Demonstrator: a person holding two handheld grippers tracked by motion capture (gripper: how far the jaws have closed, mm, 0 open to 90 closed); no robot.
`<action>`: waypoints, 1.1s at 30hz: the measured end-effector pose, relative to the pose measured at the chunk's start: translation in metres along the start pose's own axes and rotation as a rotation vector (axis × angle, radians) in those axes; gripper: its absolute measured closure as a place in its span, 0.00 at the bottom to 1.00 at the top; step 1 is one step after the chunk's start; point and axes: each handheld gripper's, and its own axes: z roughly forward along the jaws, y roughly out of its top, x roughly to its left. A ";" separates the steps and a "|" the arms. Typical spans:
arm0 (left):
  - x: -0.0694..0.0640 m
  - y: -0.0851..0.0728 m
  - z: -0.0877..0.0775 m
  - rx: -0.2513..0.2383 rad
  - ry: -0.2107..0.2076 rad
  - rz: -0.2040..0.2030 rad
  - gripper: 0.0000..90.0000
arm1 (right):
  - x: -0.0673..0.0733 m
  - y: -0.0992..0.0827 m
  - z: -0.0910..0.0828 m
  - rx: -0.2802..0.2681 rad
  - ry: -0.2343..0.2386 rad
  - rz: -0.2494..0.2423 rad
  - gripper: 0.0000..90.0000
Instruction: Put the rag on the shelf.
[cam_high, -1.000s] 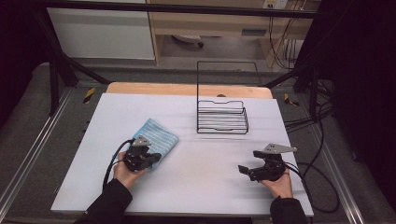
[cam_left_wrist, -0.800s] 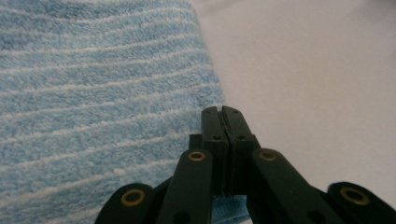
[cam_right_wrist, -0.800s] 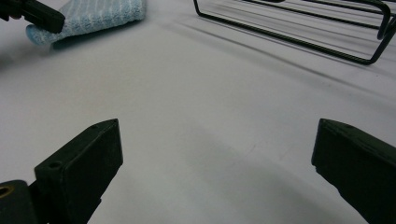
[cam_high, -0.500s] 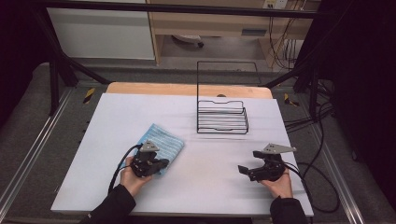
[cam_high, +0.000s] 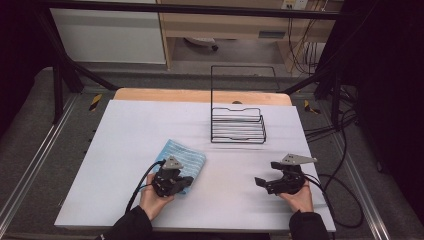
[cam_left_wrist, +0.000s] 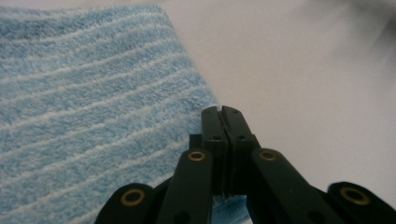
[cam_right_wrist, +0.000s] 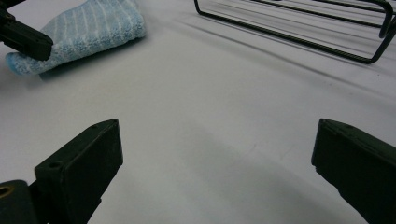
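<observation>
**pixelpete:** High view question, which way does the towel (cam_high: 181, 160) lie from the left gripper (cam_high: 186, 183)? Trying to work out the next move.

**rackrat:** It spreads up and to the left from the jaw tips. The towel is a folded blue striped one, flat on the white counter (cam_high: 125, 130), left of centre, near the front edge. Its long axis runs on a diagonal, from near the left hand (cam_high: 152, 201) up toward the wire rack (cam_high: 238, 125).

**pixelpete:** And the gripper, holding it or not?

**rackrat:** Left gripper view shows the jaws pressed together right at the towel's (cam_left_wrist: 93, 107) near right corner. I can't see any cloth between the tips, but the very corner sits under them, so whether they pinch a bit of edge is hard to call. I'd say closed, maybe on the hem.

**pixelpete:** Right side?

**rackrat:** The right gripper (cam_high: 267, 183) is spread wide and holds nothing, resting low over bare counter, well apart from the towel. In the right gripper view the towel (cam_right_wrist: 84, 32) is far off to the upper left, with the rack (cam_right_wrist: 299, 32) ahead.

**pixelpete:** So the left hand is the near one.

**rackrat:** By a lot. My guess is that any move turns on that corner, since the rest of the towel trails away from the left gripper, not toward the right.
</observation>
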 end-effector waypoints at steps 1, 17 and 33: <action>-0.005 0.001 0.002 -0.003 -0.005 0.002 0.99 | 0.000 0.000 0.000 0.000 0.000 0.000 0.03; -0.039 0.002 0.025 0.011 -0.052 0.058 0.94 | 0.001 0.000 0.001 0.007 0.001 -0.002 0.03; 0.009 0.004 -0.027 -0.085 0.001 0.088 0.41 | 0.024 0.008 0.012 0.028 0.016 -0.013 0.06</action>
